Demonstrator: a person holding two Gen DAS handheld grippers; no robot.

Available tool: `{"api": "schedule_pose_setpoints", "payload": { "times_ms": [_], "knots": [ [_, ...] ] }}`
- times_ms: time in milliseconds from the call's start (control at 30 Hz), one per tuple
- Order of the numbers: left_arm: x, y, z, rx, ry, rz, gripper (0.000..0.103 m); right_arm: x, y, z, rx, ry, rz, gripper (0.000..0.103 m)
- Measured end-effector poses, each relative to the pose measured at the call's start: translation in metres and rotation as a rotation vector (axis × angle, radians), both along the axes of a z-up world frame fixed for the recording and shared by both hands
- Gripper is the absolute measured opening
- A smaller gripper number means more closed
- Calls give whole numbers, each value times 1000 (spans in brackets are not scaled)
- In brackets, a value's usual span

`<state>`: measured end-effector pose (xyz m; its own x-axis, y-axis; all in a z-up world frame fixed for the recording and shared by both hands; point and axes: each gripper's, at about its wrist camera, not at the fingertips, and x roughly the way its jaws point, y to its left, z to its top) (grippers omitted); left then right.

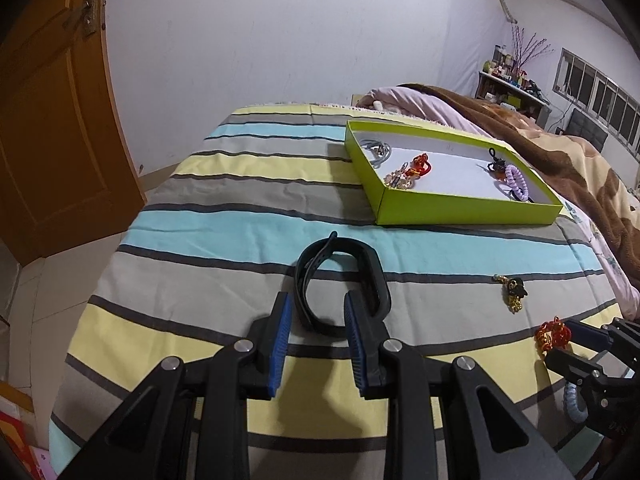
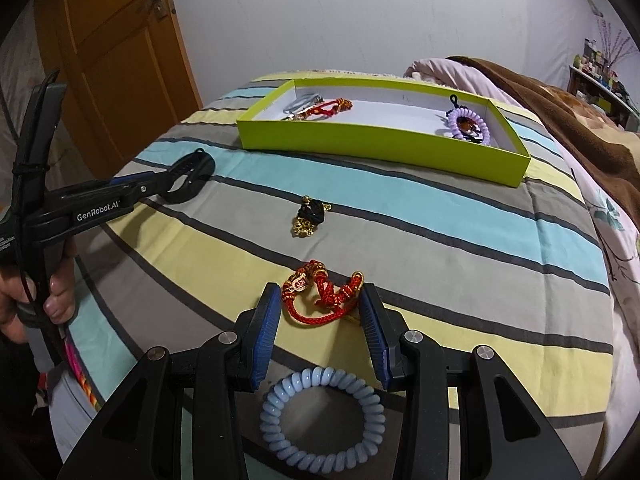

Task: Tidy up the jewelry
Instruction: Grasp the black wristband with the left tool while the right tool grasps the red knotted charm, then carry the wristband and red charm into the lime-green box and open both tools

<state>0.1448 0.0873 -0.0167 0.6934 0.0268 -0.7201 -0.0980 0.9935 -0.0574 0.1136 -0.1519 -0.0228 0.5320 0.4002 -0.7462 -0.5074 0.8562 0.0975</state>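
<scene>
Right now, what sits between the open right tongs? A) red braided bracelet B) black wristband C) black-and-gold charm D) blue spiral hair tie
A: the red braided bracelet lies on the bedspread between the open fingers of the right tongs; the blue spiral hair tie lies nearer the camera, below them.

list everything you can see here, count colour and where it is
box: 1, lime green with white inside, far end of the bed, lidless
items in box: grey cord, red and gold bracelet, gold piece at one end; lilac coil hair tie, black cord piece at the other
wristband: 1, black, on the cover between the left fingers
charm: 1, black and gold, mid cover
braided bracelet: 1, red and gold, between the right fingers
coil hair tie: 1, pale blue, under the right gripper
striped cover: 1, yellow, grey, blue
blanket: 1, brown
door: 1, orange wood
left gripper: open
right gripper: open
</scene>
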Motion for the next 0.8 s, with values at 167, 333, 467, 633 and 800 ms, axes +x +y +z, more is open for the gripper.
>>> {"api": "schedule_pose_setpoints", "payload": {
  "times_ms": [167, 333, 467, 633, 800],
  "knots": [
    [8, 3, -2, -17, 26, 1, 28, 3, 3, 0, -17, 1, -5, 41],
    [11, 3, -4, -10, 36, 9, 23, 4, 5, 0, -32, -7, -13, 37],
    [14, 5, -5, -11, 41, 18, 16, 7, 2, 0, -31, -2, -29, 19],
    [13, 5, -3, -21, 33, 6, 8, 7, -1, 1, -20, -4, -38, 16],
    [6, 0, -1, -29, 13, -21, 8, 5, -6, 6, 6, -14, -51, 16]
  ]
}}
